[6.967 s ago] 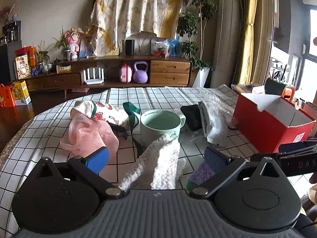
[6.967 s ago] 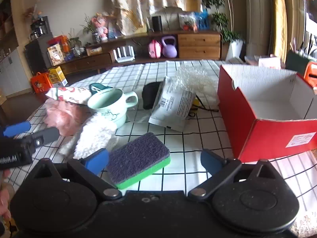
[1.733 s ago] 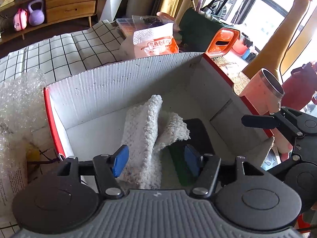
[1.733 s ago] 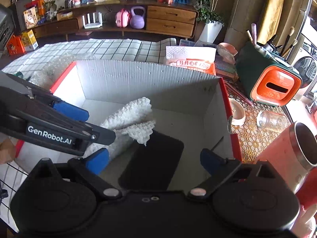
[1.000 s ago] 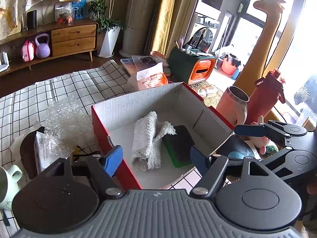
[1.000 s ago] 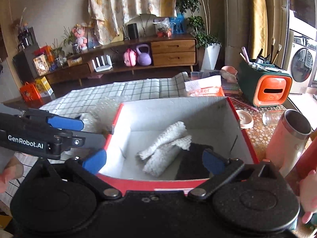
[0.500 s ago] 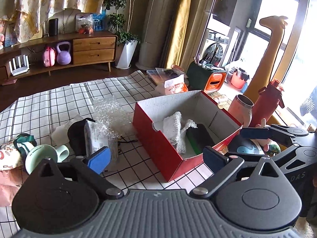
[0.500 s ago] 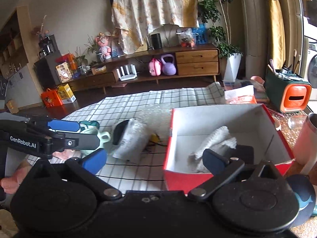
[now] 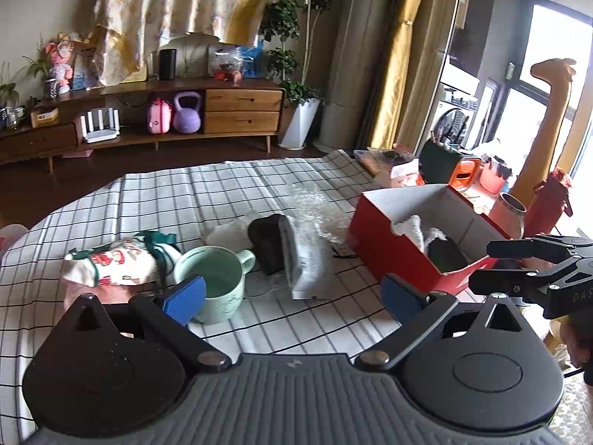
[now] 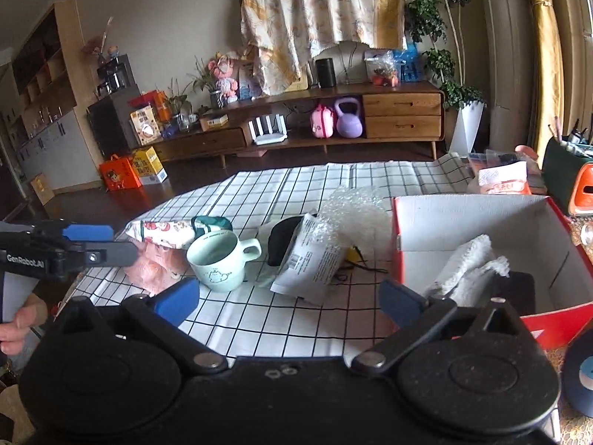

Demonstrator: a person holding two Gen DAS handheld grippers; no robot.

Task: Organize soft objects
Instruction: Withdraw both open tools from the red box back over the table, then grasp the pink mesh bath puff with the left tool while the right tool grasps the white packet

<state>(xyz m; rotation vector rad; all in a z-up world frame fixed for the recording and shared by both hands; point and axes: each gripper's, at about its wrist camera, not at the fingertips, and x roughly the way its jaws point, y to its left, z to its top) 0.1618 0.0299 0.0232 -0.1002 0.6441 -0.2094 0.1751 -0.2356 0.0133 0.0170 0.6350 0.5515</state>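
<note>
two grippers hang above the checked tablecloth [image 9: 229, 193], both spread wide with nothing between the pads: left gripper [image 9: 292, 291], whose jaws have just been opening, and right gripper [image 10: 291, 298]. white knitted cloth [image 10: 463, 259] and dark sponge [image 10: 519, 289] lie inside the red box [image 10: 556, 319] (sponge beside the cloth, touching). pink mesh fabric [image 10: 159, 263] and printed pouch [image 10: 163, 231] lie left of the green mug [image 10: 218, 259], outside the box.

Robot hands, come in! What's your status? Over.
Left gripper open, empty. Right gripper open, empty. White knit cloth and sponge in red box. Pink mesh beside mug, on table.
</note>
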